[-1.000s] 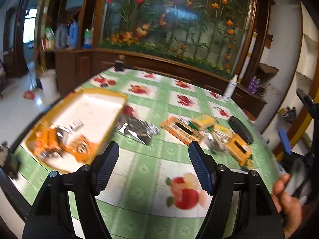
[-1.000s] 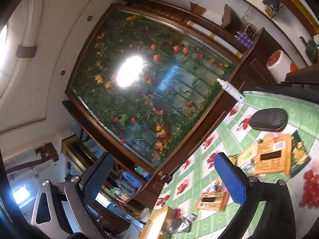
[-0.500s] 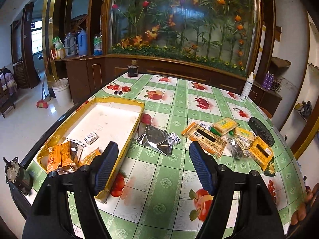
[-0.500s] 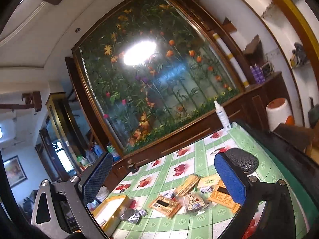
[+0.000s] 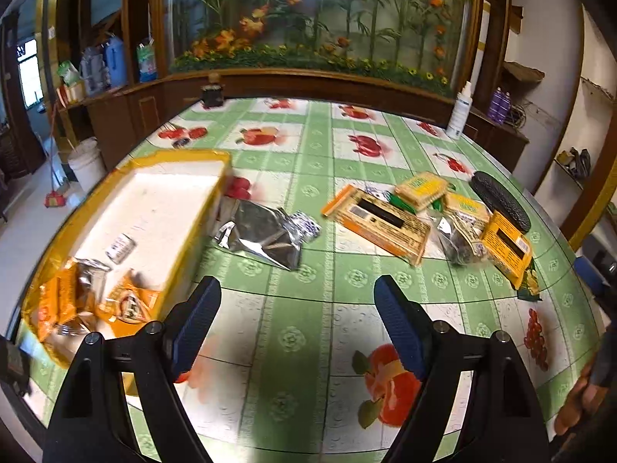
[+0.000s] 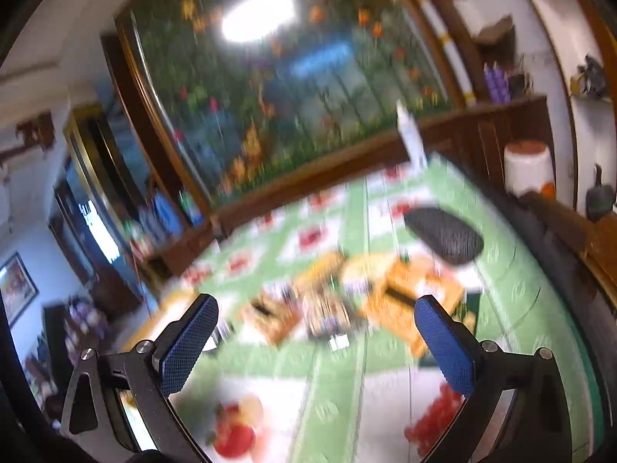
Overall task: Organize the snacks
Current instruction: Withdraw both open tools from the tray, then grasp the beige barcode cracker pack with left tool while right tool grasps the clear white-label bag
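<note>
Left tongs (image 5: pixel 297 324): your jaws have just been opening, nothing between them; closer now to the crinkled silver foil snack pouch (image 5: pixel 266 233) lying on the green fruit-print bench (image 5: pixel 304 347), just beside the yellow-rimmed white tray (image 5: pixel 185 156).

Right tongs (image 6: pixel 316 341): open, empty, swung down from the ceiling toward the blurred orange snack boxes (image 6: pixel 405 297).

Judgement: you are mid-approach; most snacks remain outside the tray.

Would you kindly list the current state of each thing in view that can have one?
Left hand-held gripper: open, jaws have just been opening, nothing between them.
Right hand-held gripper: open, empty.
Yellow tray: holds a few orange packets at its near end, mostly bare.
Silver foil pouch: flat on the table, outside the tray.
Long orange box: flat on the table.
White spray bottle: upright.
</note>
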A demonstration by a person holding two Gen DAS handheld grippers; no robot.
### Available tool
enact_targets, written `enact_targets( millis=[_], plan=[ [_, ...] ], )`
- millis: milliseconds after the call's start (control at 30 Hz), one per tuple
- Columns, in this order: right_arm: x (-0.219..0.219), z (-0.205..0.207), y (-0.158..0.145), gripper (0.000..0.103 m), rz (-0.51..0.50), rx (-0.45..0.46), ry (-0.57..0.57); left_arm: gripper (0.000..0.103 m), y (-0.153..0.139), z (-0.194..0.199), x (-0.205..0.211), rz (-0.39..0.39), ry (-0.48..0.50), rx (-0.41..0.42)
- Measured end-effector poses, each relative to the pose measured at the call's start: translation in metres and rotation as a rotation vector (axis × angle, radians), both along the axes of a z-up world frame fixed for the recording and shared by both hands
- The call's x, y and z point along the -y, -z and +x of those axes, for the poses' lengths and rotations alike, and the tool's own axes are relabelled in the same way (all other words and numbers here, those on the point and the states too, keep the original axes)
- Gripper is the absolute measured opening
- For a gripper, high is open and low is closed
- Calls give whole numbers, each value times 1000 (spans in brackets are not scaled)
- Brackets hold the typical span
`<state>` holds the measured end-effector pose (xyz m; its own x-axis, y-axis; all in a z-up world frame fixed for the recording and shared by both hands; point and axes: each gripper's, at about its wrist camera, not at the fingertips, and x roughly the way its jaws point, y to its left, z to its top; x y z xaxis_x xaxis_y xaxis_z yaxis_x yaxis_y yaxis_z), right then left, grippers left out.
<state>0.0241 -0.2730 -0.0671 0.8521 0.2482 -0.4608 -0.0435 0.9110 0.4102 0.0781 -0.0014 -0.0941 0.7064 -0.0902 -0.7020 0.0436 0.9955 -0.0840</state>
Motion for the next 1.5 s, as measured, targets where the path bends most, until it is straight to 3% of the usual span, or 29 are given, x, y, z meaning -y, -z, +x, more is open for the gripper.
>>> enact_targets(
  millis=[233,400,800,900,1033,1200,1300,1433,1500],
  plan=[
    [-11,16,22,103,-116,-116,-10,82,19,33,14,-120,38,-125],
    [-18,30,29,98,-169,-150,-39,82,25,60,33,-184,23,-172],
    [-12,55,34,98,-156,-195,-51,82,44,132,66,-261,-70,-265],
    [-12,63,34,98,-152,-207,-44,83,59,149,72,-242,-111,-357],
    [-14,75,34,98,-152,-226,-49,83,56,147,77,-173,-78,-324],
    [-31,101,40,98,-170,-253,-102,83,56,137,60,-138,37,-286],
    [-49,117,44,98,-191,-271,-161,73,54,130,47,-132,95,-295],
    [-69,136,54,97,-278,-312,-203,71,49,117,45,-28,210,-280],
    [-70,146,65,96,-289,-356,-196,71,45,112,46,31,216,-266]
  ],
)
